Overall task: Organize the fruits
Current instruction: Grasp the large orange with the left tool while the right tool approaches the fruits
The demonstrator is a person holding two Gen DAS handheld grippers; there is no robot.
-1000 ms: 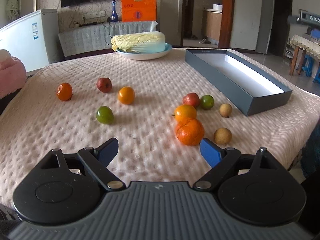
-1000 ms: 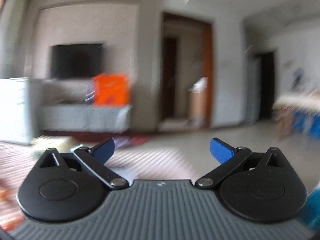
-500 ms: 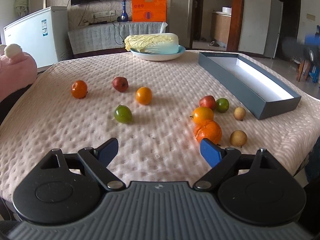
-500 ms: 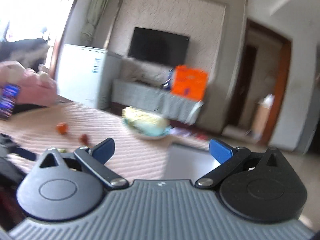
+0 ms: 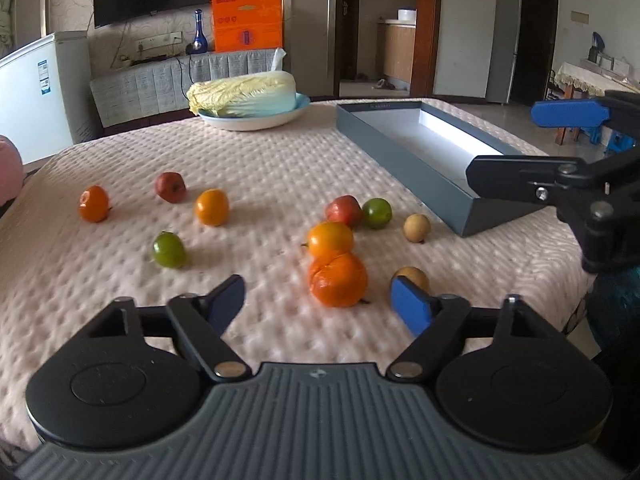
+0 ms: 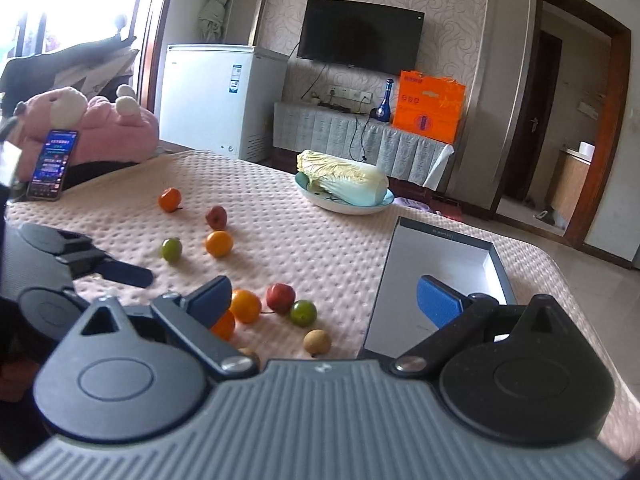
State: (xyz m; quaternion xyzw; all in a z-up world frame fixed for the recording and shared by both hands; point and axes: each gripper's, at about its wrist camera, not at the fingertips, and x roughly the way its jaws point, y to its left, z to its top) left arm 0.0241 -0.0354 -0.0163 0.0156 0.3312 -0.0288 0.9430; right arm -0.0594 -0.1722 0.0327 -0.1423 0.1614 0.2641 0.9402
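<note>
Several small fruits lie loose on a pink quilted table [image 5: 260, 168]. A near group holds a big orange [image 5: 338, 279], an orange tomato [image 5: 330, 238], a red fruit [image 5: 343, 210], a green one [image 5: 377, 213] and two tan ones [image 5: 417, 228]. A far group has orange, red and green fruits [image 5: 169, 249]. An empty grey box [image 5: 404, 148] lies at the right. My left gripper [image 5: 318, 300] is open and empty just before the big orange. My right gripper [image 6: 324, 300] is open and empty above the near fruits and the box [image 6: 440, 256]; it also shows in the left wrist view [image 5: 560, 152].
A blue plate with a cabbage [image 5: 244, 94] stands at the table's far edge. A pink plush [image 6: 88, 120] and a phone [image 6: 52, 164] are at the far left. A white freezer [image 6: 216, 96] and a covered TV bench [image 6: 360, 136] stand behind the table.
My right gripper has swung from facing the room down over the table and now enters the left wrist view at the right. My left gripper has moved slightly nearer the big orange.
</note>
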